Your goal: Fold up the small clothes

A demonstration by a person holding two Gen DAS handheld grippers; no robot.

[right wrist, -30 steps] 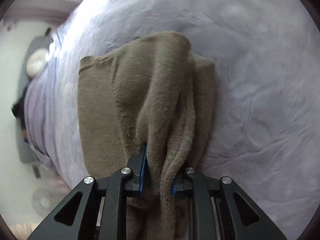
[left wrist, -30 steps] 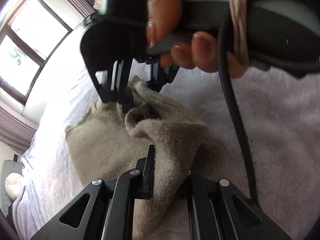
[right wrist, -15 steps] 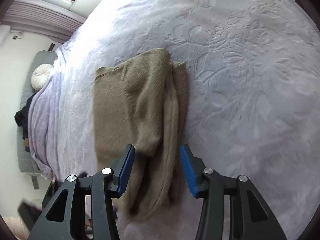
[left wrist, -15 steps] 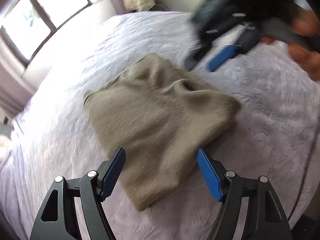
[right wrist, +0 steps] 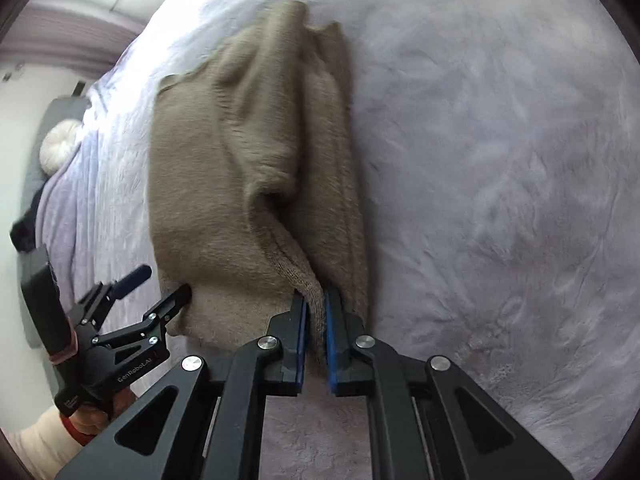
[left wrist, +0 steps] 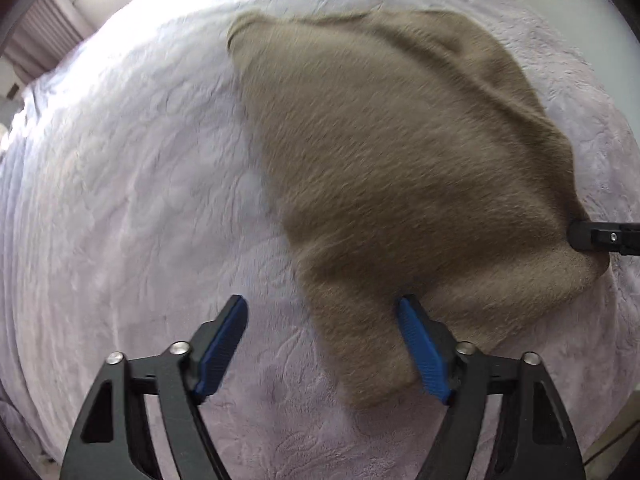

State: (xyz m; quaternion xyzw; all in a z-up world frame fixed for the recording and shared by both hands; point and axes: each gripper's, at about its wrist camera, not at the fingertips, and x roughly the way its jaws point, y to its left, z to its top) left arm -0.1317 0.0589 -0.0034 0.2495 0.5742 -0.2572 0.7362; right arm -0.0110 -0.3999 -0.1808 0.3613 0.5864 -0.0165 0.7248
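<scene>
Jaws of right gripper point(right wrist: 316, 312) clamped on a ribbed edge of tan knit garment point(right wrist: 224, 184); left gripper point(left wrist: 320, 344) spread wide, just opened further, straddling the garment's near corner without pressing. Folded garment flat on lavender bedspread point(left wrist: 120, 184), bare cover open on every side.

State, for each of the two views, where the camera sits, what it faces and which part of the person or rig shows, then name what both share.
Left wrist: on the left gripper, facing steeply down at the brown knit garment on the lilac bedspread; its open jaws show.
Right wrist: on the right gripper, jaws shut on the garment's edge; the left gripper and hand show.
Shared: garment, bedspread, both grippers.
</scene>
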